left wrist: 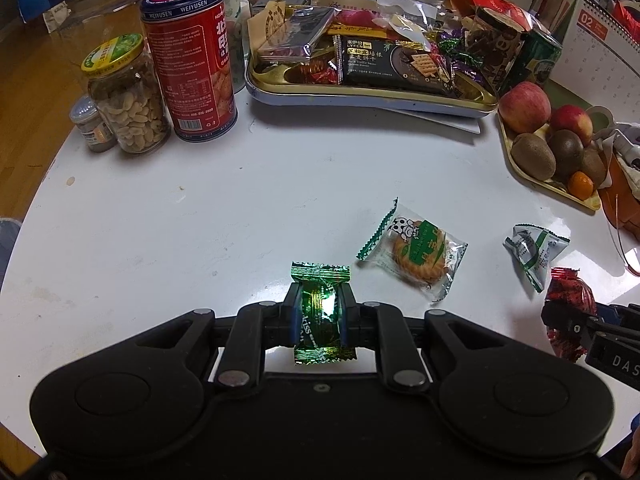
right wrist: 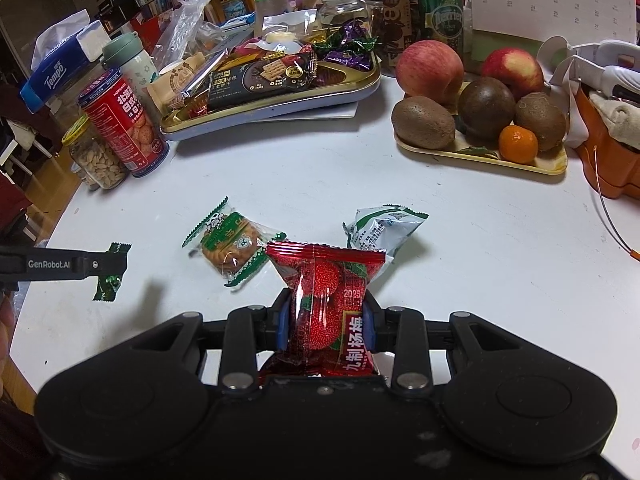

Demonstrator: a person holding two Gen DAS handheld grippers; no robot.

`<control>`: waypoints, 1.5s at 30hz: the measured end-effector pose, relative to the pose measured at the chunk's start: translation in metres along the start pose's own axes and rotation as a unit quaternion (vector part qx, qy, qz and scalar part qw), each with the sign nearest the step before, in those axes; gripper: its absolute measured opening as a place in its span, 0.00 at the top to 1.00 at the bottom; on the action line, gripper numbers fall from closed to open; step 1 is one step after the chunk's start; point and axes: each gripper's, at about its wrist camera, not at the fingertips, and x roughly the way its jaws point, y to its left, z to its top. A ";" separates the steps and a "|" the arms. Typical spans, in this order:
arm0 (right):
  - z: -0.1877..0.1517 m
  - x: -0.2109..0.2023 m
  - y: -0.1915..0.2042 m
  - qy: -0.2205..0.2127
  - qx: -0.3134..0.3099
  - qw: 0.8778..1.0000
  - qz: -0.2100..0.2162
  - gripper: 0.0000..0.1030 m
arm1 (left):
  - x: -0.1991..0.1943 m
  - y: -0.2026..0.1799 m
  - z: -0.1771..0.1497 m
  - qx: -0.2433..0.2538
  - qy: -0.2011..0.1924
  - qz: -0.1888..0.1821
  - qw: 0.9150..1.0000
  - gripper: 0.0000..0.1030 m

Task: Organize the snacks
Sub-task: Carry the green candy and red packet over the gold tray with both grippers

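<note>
My left gripper (left wrist: 320,300) is shut on a green foil candy (left wrist: 320,316), held above the white table (left wrist: 200,208). My right gripper (right wrist: 327,312) is shut on a red bayberry snack packet (right wrist: 326,300). In the right wrist view the left gripper (right wrist: 116,268) shows at the left edge with the green candy (right wrist: 110,284). In the left wrist view the red packet (left wrist: 566,296) shows at the right edge. A biscuit packet (left wrist: 416,254) (right wrist: 230,248) and a white-green packet (left wrist: 534,252) (right wrist: 380,228) lie on the table between us. A gold snack tray (left wrist: 372,92) (right wrist: 360,80) sits at the back, full of wrapped snacks.
A red biscuit tin (left wrist: 190,60) (right wrist: 122,124) and a peanut jar (left wrist: 128,100) (right wrist: 98,160) stand at the back left. A fruit tray (left wrist: 556,184) (right wrist: 480,160) with apples and kiwis lies at the right. An orange container (right wrist: 608,164) is at the far right.
</note>
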 end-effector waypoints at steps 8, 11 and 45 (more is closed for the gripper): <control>-0.006 -0.009 0.000 -0.003 -0.005 1.000 -0.001 0.65 | -0.008 -0.001 -0.004 0.013 -0.009 0.005 1.000 0.78; -0.009 -0.013 0.000 -0.006 -0.005 1.000 -0.002 0.65 | -0.011 0.000 -0.006 0.013 -0.011 0.007 1.000 0.78; -0.062 -0.083 0.004 -0.034 -0.014 0.999 0.003 0.65 | -0.056 -0.008 -0.085 0.036 -0.018 -0.016 0.999 0.78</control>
